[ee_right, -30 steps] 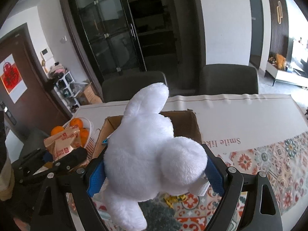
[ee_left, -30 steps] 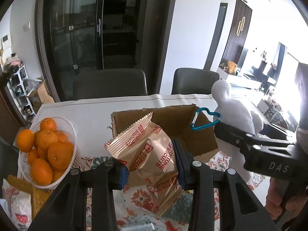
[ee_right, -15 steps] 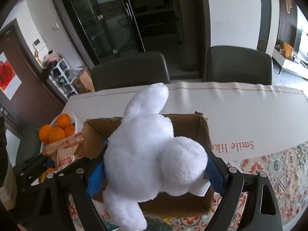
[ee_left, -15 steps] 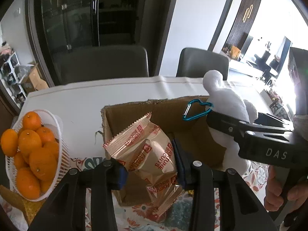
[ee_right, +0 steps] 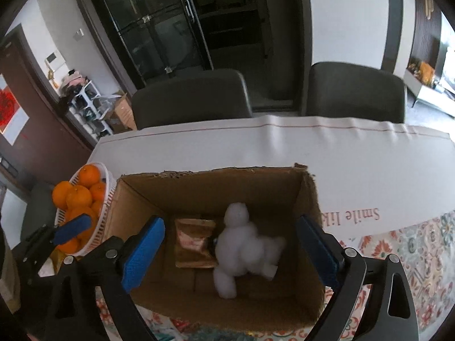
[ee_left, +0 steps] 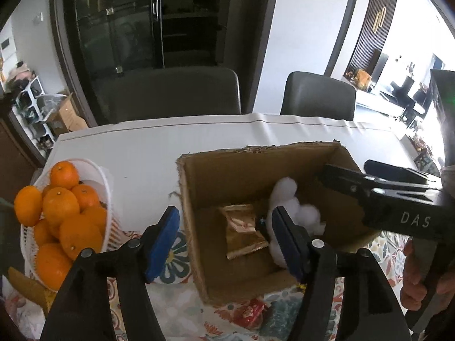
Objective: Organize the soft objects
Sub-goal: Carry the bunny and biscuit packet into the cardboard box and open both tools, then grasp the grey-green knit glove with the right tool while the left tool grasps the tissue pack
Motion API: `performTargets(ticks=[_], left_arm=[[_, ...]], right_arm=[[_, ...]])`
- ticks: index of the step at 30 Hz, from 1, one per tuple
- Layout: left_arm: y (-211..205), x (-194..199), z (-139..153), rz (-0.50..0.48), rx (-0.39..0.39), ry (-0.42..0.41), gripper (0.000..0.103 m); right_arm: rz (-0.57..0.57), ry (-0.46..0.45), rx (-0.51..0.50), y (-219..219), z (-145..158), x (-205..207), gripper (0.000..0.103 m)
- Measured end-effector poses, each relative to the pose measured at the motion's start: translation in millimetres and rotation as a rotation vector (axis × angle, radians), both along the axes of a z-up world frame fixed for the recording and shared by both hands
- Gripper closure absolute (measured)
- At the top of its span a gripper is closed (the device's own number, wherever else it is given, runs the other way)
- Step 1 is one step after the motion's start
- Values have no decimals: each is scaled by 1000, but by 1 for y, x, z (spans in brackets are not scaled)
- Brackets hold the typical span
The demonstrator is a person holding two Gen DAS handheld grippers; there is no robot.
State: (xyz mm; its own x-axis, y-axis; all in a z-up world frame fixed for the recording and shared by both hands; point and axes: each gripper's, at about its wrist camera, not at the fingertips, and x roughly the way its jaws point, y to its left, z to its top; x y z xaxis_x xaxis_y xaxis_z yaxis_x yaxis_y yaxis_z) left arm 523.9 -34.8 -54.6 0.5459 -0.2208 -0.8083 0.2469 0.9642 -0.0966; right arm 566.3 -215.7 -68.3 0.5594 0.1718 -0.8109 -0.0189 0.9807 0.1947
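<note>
I have both tools above the open brown cardboard box (ee_right: 216, 196), which fills the lower middle of the right wrist frame. The left gripper (ee_left: 224, 238) has its blue-padded fingers released and wide apart, with nothing between them. The right gripper (ee_right: 230, 247) is also spread open and empty.

The white plush toy (ee_right: 241, 244) lies on the floor of the box, in the centre of the right wrist frame. The golden foil biscuit packet (ee_right: 193, 241) lies just beside it, to the left, and the two seem to touch. In the left wrist frame the packet (ee_left: 243, 230) is at the lower centre.

I judge that both soft things are now delivered, so the step in hand is to lift the tools out cleanly. To do this well I would raise each gripper straight up and keep the fingers open, so no pad catches the torn rim of the box. On the left I must watch the white plastic basket of oranges (ee_left: 57, 213), which stands near the box wall at the lower left of the frame. A small red wrapped item (ee_left: 250, 314) waits on the patterned tablecloth (ee_right: 403, 258) before the box; it may be next.
</note>
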Motion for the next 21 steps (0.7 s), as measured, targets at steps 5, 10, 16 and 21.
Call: performTargets(ticks=[5, 10, 16, 21], left_arm=[[7, -16, 9, 9, 24, -30, 26], [13, -41, 22, 25, 48, -76, 14], [18, -68, 31, 54, 68, -101, 8], [21, -89, 29, 48, 71, -82, 8]], right_arm=[[-30, -43, -47, 2, 13, -19, 8], [-56, -76, -76, 3, 24, -45, 8], [-48, -90, -89, 8, 31, -75, 8], [-40, -87, -91, 14, 32, -101, 8]])
